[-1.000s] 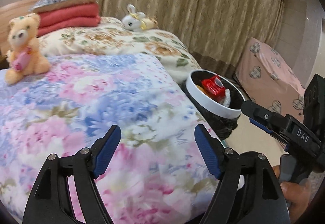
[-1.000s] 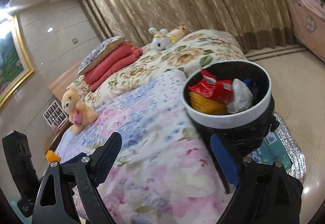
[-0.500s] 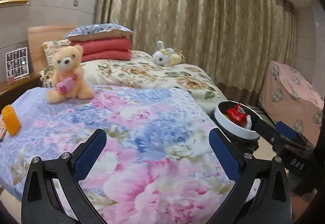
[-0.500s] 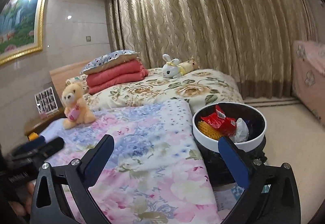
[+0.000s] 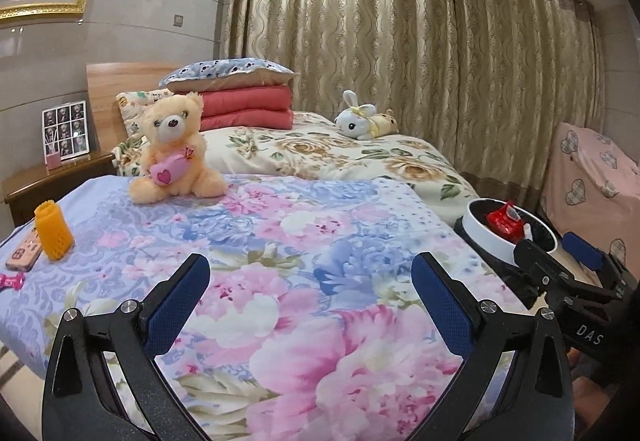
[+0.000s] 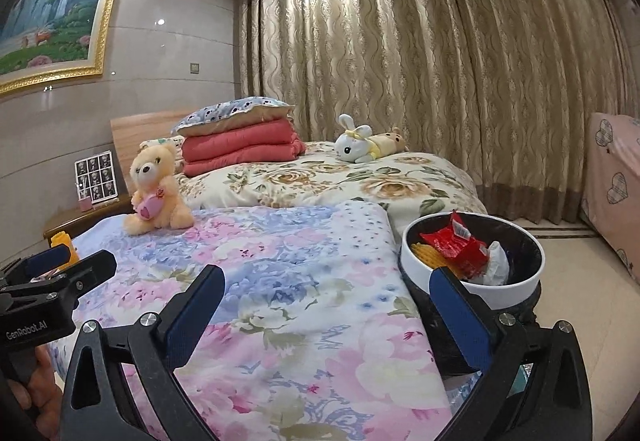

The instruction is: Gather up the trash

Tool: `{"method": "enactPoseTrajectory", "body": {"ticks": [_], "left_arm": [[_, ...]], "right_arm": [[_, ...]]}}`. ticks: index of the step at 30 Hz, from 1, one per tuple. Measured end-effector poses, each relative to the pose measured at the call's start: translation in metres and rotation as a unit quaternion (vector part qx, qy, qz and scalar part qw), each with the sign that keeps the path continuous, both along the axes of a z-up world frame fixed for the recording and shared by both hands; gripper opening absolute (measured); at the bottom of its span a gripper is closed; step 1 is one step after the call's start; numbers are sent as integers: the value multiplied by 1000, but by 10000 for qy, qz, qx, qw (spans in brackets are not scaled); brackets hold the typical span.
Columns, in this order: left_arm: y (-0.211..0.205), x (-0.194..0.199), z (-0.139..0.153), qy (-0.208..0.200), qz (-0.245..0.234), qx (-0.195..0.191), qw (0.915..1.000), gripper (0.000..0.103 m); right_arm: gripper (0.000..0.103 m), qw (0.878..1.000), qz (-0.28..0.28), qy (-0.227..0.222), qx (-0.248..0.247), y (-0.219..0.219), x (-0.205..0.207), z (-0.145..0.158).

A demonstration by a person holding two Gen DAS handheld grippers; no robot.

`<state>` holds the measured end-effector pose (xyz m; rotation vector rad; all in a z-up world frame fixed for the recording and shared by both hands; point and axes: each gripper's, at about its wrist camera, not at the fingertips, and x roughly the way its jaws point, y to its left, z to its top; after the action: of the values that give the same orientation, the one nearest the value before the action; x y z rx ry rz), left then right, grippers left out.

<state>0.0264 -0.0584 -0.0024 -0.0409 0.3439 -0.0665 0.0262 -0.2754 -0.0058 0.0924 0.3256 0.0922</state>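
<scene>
Beside the bed, the white-rimmed trash bin [image 6: 472, 277] holds a red snack wrapper [image 6: 456, 249], something yellow and ridged [image 6: 426, 254], and crumpled white plastic [image 6: 496, 265]. Both tools hang released over the floral quilt [image 5: 304, 265]: left gripper [image 5: 312, 301], marked "GenRobot.AI", and right gripper [image 6: 324, 317], marked "DAS", fingers spread, holding nothing.

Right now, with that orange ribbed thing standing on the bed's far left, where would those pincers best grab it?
Probably around the middle of the orange cylinder, coming from the front with the open left gripper, one finger on each side. It stands upright and looks narrower than the jaw gap; the pink phone lies close on its left, so stay above it.
</scene>
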Motion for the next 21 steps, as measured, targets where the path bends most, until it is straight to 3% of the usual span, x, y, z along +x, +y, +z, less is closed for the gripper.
{"method": "enactPoseTrajectory", "body": {"ticks": [21], "left_arm": [[-2, -3, -2, -27, 68, 126, 9999, 103]], "right_arm": [[103, 9999, 15, 110, 111, -1, 2, -2]]}}
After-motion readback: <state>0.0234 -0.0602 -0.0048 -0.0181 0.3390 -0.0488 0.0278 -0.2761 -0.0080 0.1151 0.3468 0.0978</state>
